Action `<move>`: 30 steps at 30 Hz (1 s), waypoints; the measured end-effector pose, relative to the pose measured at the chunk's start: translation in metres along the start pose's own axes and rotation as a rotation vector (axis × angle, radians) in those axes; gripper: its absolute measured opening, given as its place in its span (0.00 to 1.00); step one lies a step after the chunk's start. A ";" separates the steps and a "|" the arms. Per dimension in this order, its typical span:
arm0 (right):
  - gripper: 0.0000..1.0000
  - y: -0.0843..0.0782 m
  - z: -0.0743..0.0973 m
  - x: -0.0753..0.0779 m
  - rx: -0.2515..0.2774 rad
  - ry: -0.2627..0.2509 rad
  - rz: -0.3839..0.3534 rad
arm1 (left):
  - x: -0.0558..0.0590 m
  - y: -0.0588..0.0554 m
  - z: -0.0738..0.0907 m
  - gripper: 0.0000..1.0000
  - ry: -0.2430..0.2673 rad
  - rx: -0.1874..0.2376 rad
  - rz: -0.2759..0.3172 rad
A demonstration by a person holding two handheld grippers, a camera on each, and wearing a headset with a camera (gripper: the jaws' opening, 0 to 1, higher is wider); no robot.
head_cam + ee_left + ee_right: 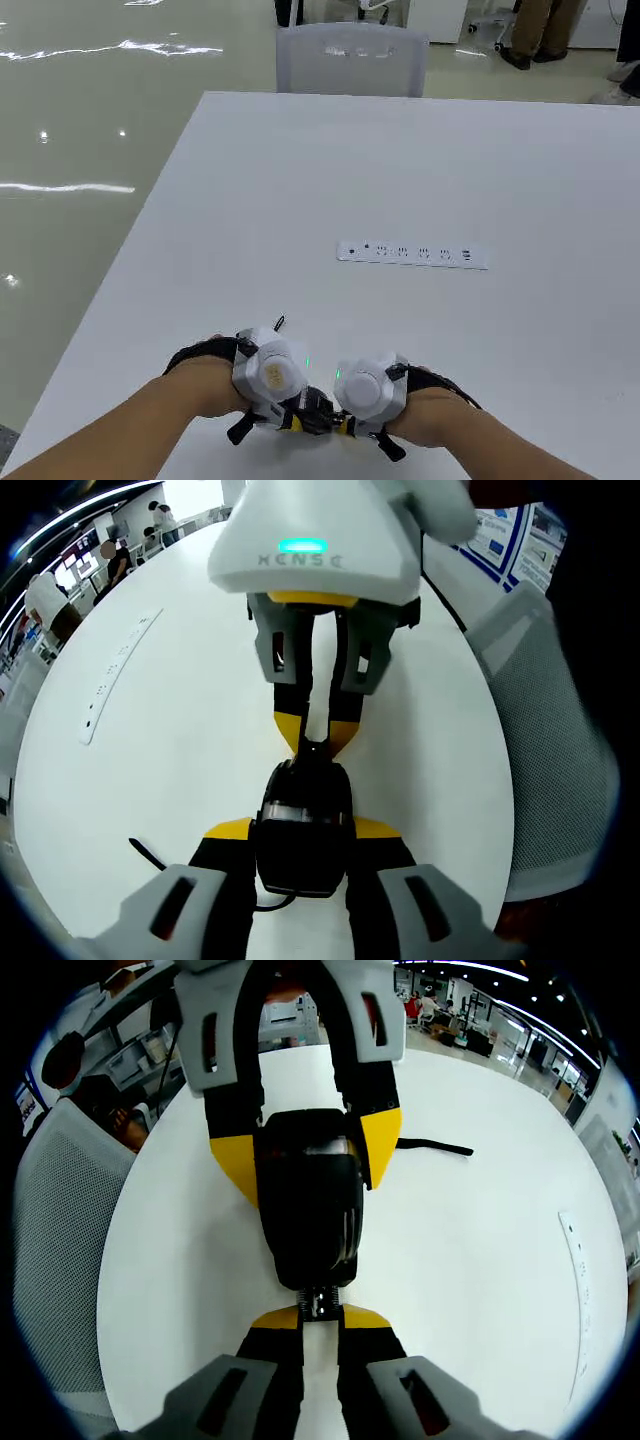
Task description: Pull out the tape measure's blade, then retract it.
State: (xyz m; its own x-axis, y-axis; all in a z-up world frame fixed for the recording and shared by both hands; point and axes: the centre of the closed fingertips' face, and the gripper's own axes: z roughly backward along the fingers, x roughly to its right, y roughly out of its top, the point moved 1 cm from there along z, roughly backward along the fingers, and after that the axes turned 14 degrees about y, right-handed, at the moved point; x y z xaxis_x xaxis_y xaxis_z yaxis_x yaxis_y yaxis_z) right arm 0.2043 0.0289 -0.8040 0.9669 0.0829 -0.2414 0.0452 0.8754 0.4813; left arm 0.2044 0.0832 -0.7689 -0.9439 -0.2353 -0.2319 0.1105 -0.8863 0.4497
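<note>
Fingers point(226, 832) of the left gripper point(300, 832) are squeezing the black tape measure point(300, 815) from both sides. Their yellow pads are pressing on its case. They are closing only as far as the case is letting them.

In the right gripper view, the right gripper point(320, 1320) is pinching the little metal blade tip point(320, 1303). Its fingers point(276, 1322) are almost touching each other. The tip is sitting right at the mouth of the case, so hardly any blade is showing.

Both grippers are pointing at each other, nose to nose, with the tape measure between them. It is sitting low over the big white table point(400, 170), on the part nearest the person. I cannot tell if it is touching the table. A thin black strap point(435, 1146) is lying on the table beside the case.

In the head view, the left hand point(205, 385) and the right hand point(430, 412) are holding the grippers close together. A small green light point(300, 548) is glowing on the right gripper.

A white power strip point(412, 254) is lying flat on the table, farther from the person and well apart from the grippers. A grey chair point(350, 60) is standing at the far end of the table. Somebody's legs point(535, 30) are showing on the shiny floor behind it.
</note>
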 end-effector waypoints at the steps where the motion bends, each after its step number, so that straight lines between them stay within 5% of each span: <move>1: 0.10 0.000 0.000 -0.001 -0.001 0.001 0.001 | 0.000 0.000 0.000 0.29 -0.001 0.000 -0.002; 30: 0.10 -0.027 0.015 -0.001 -0.048 0.021 -0.004 | -0.001 0.001 0.000 0.29 -0.003 -0.002 -0.001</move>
State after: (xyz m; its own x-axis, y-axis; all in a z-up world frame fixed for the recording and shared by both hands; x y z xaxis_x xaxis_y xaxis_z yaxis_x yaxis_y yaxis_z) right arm 0.2060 -0.0014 -0.8041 0.9612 0.0884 -0.2612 0.0369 0.8975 0.4396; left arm 0.2056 0.0821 -0.7683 -0.9448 -0.2333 -0.2299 0.1103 -0.8874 0.4476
